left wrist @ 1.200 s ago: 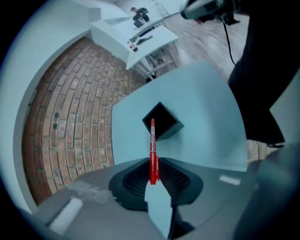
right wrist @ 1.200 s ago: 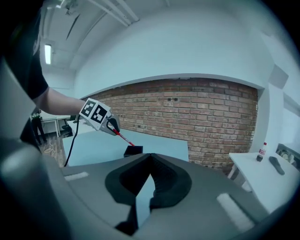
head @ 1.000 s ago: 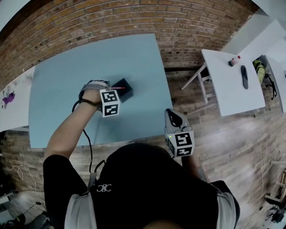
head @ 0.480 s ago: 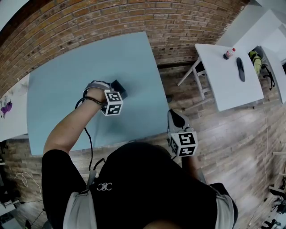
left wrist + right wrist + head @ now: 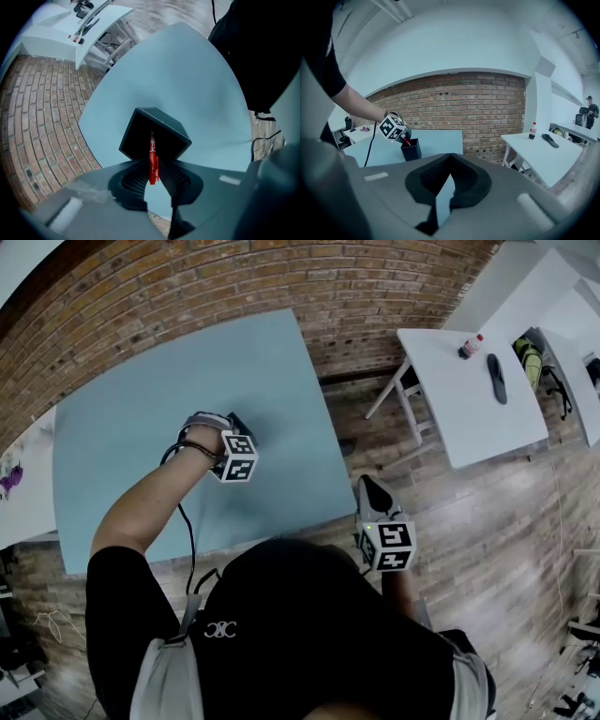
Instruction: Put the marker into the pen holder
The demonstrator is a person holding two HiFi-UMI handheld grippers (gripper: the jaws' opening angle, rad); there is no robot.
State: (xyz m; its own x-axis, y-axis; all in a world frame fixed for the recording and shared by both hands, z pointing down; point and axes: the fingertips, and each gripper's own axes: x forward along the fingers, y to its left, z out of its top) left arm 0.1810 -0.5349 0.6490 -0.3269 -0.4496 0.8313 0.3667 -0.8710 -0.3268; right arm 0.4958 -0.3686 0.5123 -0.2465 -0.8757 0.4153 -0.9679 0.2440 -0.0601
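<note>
A red marker [image 5: 153,159] is clamped between the pads of my left gripper [image 5: 153,174], its far end pointing into the open mouth of the black square pen holder [image 5: 168,133]. The holder stands on the light blue table [image 5: 187,70]. In the head view the left gripper [image 5: 228,435] hangs right over the holder [image 5: 240,421] and hides most of it. From the right gripper view, the marker [image 5: 407,139] slants down into the holder [image 5: 411,152]. My right gripper [image 5: 373,491] is off the table's near right corner, its jaws shut with nothing in them [image 5: 450,157].
A white table [image 5: 441,418] at the right carries a bottle [image 5: 472,345] and a dark flat object [image 5: 495,378]. A brick wall [image 5: 281,287] runs behind the blue table, above a wooden floor [image 5: 487,540]. A cable [image 5: 186,531] trails from the left gripper. A person [image 5: 589,110] stands far off.
My left gripper has shifted over the pen holder, which now shows only as a sliver in the head view; the marker no longer shows there. The right gripper has hardly moved.
</note>
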